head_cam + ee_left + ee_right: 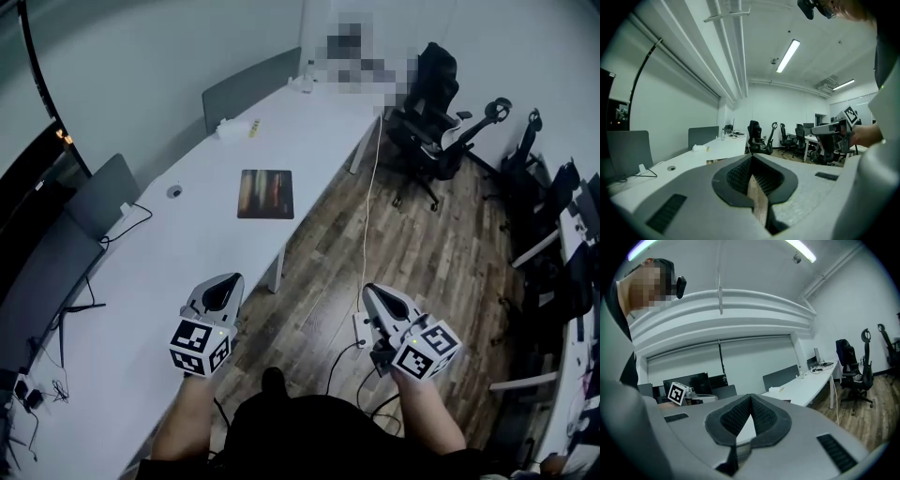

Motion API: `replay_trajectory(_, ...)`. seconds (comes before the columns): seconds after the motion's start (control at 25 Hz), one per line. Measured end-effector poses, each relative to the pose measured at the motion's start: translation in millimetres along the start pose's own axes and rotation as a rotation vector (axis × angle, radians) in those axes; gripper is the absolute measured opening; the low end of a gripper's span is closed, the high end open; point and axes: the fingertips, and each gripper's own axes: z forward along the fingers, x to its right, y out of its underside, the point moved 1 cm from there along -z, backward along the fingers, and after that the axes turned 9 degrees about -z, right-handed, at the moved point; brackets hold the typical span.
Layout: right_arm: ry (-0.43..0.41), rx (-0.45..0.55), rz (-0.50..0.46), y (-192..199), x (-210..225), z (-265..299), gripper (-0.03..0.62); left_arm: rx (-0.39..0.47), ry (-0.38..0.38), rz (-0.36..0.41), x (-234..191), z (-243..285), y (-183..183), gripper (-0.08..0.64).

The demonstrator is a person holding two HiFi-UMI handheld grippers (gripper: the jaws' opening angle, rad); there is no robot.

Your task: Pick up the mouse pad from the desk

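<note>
The mouse pad [265, 194], a dark rectangle with blurred coloured stripes, lies flat near the front edge of the long white desk [187, 244]. Both grippers are well short of it, held close to the person's body. My left gripper [229, 279] hovers over the desk's near edge, shut with nothing between its pads. My right gripper [368, 290] hangs over the wooden floor beside the desk, also shut and empty. In the left gripper view the closed jaws [752, 157] point along the desk, and a sliver of the mouse pad [715, 161] shows just beyond them.
Grey partition panels [246, 86] line the desk's far side. A white box [231, 128] and a cable grommet [174, 191] sit on the desk. A white cable [368, 216] drops to the floor. Black office chairs [431, 103] stand to the right, with more desks [572, 281] behind.
</note>
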Motion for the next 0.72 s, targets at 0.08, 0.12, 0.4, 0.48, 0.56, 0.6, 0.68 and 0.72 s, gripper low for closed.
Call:
replay_trajectory(0.08,0.002,-0.011,-0.009,-1,6,20,0.003,0.006,-0.009,-0.009,-16,7,-5,0.006)
replay_trajectory(0.12,0.004,-0.016,-0.011,-1,9,29,0.003,0.009,-0.015,-0.014,-25,9,-7,0.006)
replay_trajectory(0.4,0.008,-0.020,-0.021,-5,18,86,0.003,0.009,-0.033,-0.032,-74,21,-13,0.006)
replay_trajectory(0.48,0.004,-0.019,-0.020,-6,17,97,0.003,0.016,-0.039,-0.033,-85,23,-17,0.006)
replay_trajectory(0.56,-0.001,-0.020,-0.024,-8,15,103,0.003,0.022,-0.043,-0.035,-93,23,-20,0.006)
replay_trajectory(0.6,-0.002,-0.020,-0.028,-9,14,105,0.003,0.023,-0.045,-0.037,-95,23,-20,0.006)
replay_trajectory(0.68,0.003,-0.018,-0.033,-12,16,106,0.003,0.025,-0.047,-0.043,-98,22,-20,0.006)
replay_trajectory(0.72,0.007,-0.017,-0.032,-13,18,106,0.003,0.025,-0.047,-0.046,-98,22,-19,0.006)
